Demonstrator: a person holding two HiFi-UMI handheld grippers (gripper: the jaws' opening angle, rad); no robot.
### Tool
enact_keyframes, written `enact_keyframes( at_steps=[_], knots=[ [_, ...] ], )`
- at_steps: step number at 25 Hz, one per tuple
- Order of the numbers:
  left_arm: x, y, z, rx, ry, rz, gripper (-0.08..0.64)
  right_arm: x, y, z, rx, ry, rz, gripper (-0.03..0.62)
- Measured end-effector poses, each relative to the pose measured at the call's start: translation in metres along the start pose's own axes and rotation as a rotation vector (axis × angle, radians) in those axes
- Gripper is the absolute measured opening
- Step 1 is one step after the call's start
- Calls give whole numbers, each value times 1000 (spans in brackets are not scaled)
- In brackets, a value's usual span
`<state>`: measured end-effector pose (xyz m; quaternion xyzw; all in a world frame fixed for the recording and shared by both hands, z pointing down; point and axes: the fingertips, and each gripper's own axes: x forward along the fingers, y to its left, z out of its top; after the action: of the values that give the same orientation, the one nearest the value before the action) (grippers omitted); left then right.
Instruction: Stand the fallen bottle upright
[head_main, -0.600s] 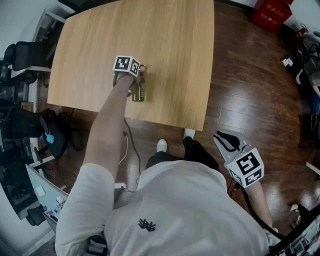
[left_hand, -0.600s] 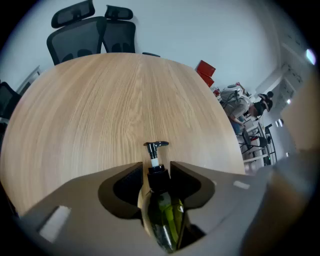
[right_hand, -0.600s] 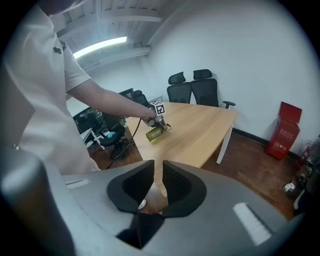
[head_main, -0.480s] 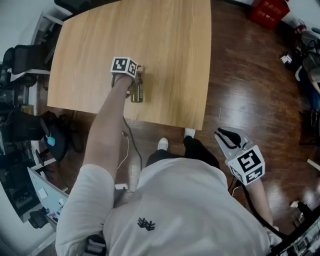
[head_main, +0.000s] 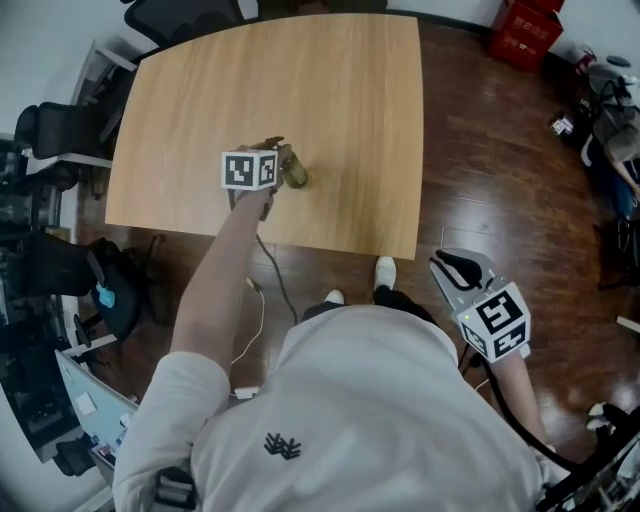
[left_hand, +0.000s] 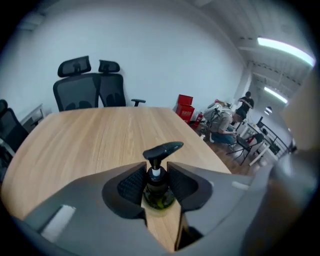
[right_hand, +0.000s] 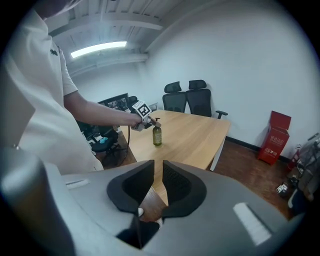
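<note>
Bottle (head_main: 293, 172) (right_hand: 157, 135) of green-yellow soap with a black pump top (left_hand: 162, 150) is on the wooden table (head_main: 330, 90), close to the edge nearest the person and about halfway along that edge. In the right gripper view it looks straight up, with its bottom on the table. The left gripper (head_main: 279, 158) (left_hand: 159, 181) is pinching the bottle at its thin neck, just under the pump. One black pad (left_hand: 131, 184) is on each side and the pump head sticks up above them. The person's bare left arm (head_main: 225, 270) reaches out over the table edge to hold this gripper, and a thin cable (head_main: 262, 300) hangs down from it. The right gripper (head_main: 456, 276) (right_hand: 159, 182) is well away from the table, over the dark wood floor (head_main: 500, 200) by the person's right side. Its jaws are pressed together and nothing is between them. The person wears a white shirt (head_main: 370, 420) and white shoes (head_main: 385, 268) that show just past the table edge. Two black office chairs (left_hand: 90, 82) (right_hand: 192, 100) stand at the far side of the table. A red crate (head_main: 525, 30) (right_hand: 274, 137) sits on the floor past the far right corner of the table.
</note>
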<state>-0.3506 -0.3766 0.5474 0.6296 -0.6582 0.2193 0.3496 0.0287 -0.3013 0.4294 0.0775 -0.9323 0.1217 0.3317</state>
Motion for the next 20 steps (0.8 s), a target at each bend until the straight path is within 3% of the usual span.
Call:
enact_keyframes(
  at_steps=[3,5,13,20],
  knots=[
    [-9,-21,-9,161,-91,0,126,2,13,8,-4,-15,-24,55],
    [-7,-30,-12,214,-136,0,126,1,21,11,-2,-23,-47,55],
    [4,-28,0,281,-145,-63,127,-18,81,9,76,-79,-216,60],
    [14,-46,17,331,-195,-107,130,-74,159,-57,284,-85,-457,71]
  ],
)
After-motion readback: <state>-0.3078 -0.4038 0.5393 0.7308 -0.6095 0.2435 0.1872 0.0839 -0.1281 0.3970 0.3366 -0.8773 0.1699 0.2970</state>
